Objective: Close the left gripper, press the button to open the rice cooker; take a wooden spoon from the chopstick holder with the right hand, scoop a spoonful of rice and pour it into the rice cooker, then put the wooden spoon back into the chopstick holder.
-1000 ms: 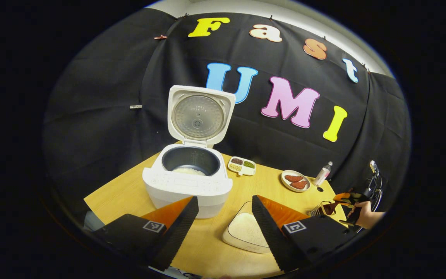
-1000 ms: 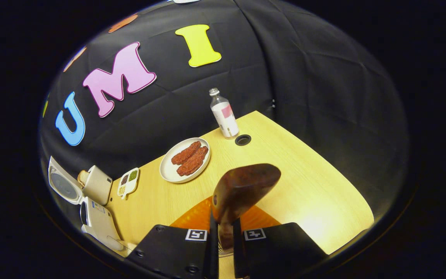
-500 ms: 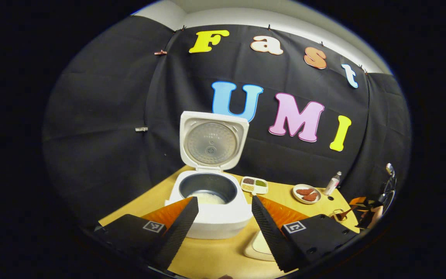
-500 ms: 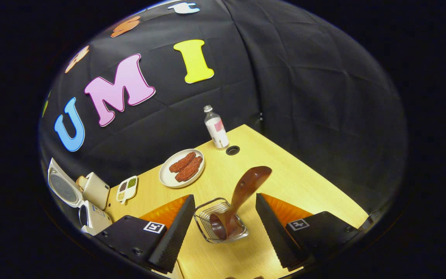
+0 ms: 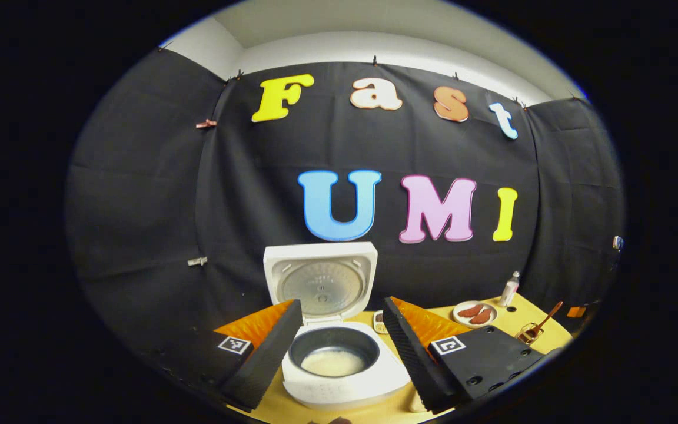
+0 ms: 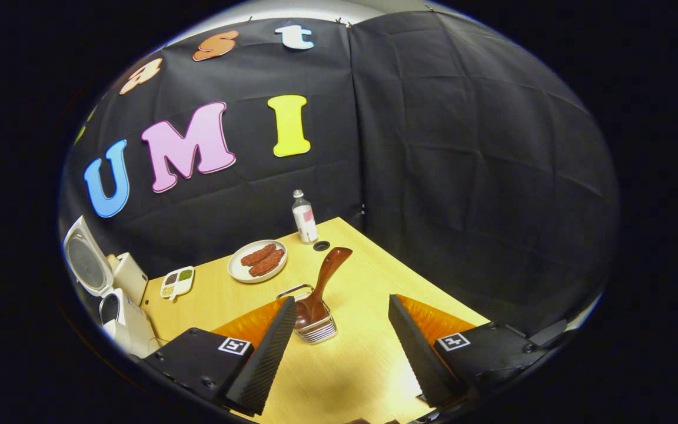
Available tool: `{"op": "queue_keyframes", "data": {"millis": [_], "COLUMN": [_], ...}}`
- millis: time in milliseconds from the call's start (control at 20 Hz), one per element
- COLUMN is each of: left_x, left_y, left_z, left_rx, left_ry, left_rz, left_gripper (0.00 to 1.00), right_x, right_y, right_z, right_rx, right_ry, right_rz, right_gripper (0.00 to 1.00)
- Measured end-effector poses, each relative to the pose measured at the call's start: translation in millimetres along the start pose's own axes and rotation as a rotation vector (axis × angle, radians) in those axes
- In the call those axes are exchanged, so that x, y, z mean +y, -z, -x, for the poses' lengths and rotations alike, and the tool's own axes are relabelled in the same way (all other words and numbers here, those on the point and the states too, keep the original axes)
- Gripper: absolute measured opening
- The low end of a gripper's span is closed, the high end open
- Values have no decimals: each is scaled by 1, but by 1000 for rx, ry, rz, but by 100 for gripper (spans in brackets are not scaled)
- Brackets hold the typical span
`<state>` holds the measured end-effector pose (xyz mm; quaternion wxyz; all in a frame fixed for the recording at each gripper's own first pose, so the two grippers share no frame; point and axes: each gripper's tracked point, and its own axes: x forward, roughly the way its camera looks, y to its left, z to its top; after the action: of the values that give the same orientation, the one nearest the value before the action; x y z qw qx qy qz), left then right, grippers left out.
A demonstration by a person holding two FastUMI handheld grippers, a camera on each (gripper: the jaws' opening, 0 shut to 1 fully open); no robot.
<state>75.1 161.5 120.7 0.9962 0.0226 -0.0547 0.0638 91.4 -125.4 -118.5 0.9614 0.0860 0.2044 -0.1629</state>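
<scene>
Change since half a second ago: right tool (image 6: 336, 347) drawn farther back from the chopstick holder (image 6: 314, 327), fingers spread and empty; left tool (image 5: 342, 353) likewise parted, holding nothing. On the bench (image 6: 368, 365): one wooden spoon (image 6: 324, 282) standing tilted in the holder at near right, one rice cooker (image 5: 339, 368) at left with lid up and rice inside, one plate (image 6: 256, 262), one bottle (image 6: 304, 217), one divided dish (image 6: 176, 281).

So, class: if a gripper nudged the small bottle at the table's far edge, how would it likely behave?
The bottle stands tall and narrow, so a high push would probably tip it. It looks like light plastic, likely to slide easily. Once down, its round body might roll toward the plate.
</scene>
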Motion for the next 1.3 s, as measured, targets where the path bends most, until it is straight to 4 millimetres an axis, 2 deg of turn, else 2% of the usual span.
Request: {"op": "queue_keyframes", "data": {"millis": [150, 250, 450, 650, 800, 950, 1150, 1300], "left_x": [11, 8, 9, 22, 34, 57, 73, 69], "left_y": [-36, -55, -77, -93, -89, -81, -48, -20], "left_z": [-20, -37, -78, -126, -160, -203, -250, -274], "left_rx": [-54, -76, -47, -13, 19, 61, 157, 236], "left_ry": [-46, -51, -49, -54, -58, -86, -91, -71], "left_rz": [-53, -46, -18, -21, 27, 54, 40, 98], "left_gripper": [95, 95, 95, 94, 94, 95, 94, 94], "right_x": [16, 39, 75, 80, 78, 69, 52, 50], "right_y": [1, 4, 16, 20, 19, 14, 11, 14], "right_z": [20, 30, 43, 46, 51, 53, 53, 59], "right_rx": [-23, -26, 0, 2, 11, 2, -16, 2], "right_ry": [-36, -89, -182, -214, -222, -217, -187, -183], "right_rz": [67, 63, 33, 88, 49, 59, 70, 24], "right_gripper": [98, 99, 98, 99, 99, 99, 99, 99]}}
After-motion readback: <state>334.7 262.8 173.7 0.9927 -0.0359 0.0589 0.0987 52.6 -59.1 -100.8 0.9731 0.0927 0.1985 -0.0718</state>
